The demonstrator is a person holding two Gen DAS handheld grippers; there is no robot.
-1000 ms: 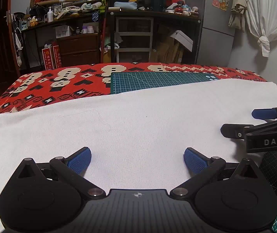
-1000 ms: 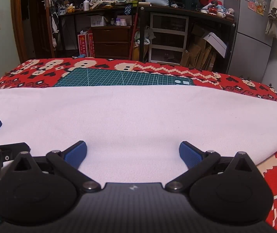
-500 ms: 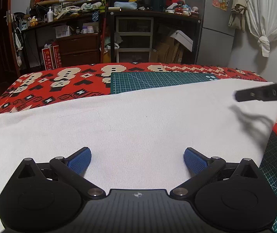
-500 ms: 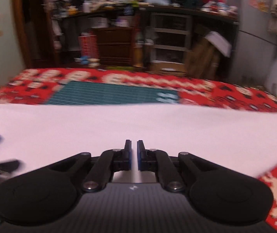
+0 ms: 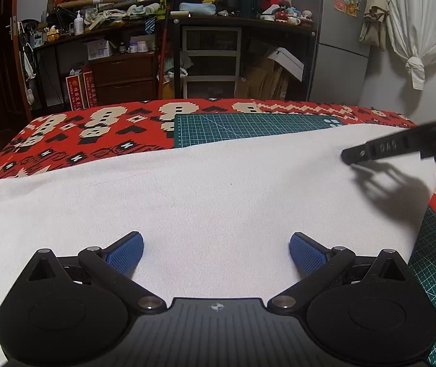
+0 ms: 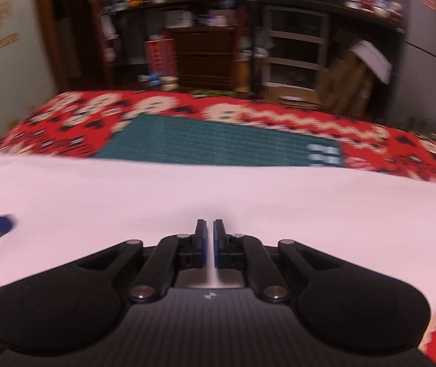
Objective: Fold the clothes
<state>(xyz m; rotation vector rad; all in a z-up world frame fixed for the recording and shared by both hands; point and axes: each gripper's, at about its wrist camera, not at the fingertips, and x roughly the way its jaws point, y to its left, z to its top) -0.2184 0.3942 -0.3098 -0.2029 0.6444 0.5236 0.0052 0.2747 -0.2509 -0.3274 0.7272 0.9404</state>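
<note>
Left wrist view: left gripper (image 5: 216, 246) low over the white cloth (image 5: 218, 189), blue pads spread wide, nothing between them. Right wrist view, blurred: right gripper (image 6: 209, 241) has its pads drawn nearly together, only a slit between; whether a pinch of cloth sits in that slit I cannot tell, the fabric there is just white and the frame is smeared. From the left camera the right gripper shows side-on at the cloth's right end, raised, its shadow on the fabric. Cloth lies flat across the near part of the mat (image 5: 248, 127), covering its near edge; the mat's far strip stays bare beyond it, then the red blanket (image 5: 74, 140) past the mat on all sides. Long axis of the cloth runs left-right, parallel to the mat's near edge; its right end stops at the mat's right portion, left end runs out of view. No collar, sleeve or hem readable, so which way it points is not clear. Risks, as judgement: the right gripper is moving fast, so a thin bite could slip, or catch one layer only and drag the cloth skew off the mat; the left gripper holds nothing, so nothing pins the cloth and a one-sided pull could bunch it.
</note>
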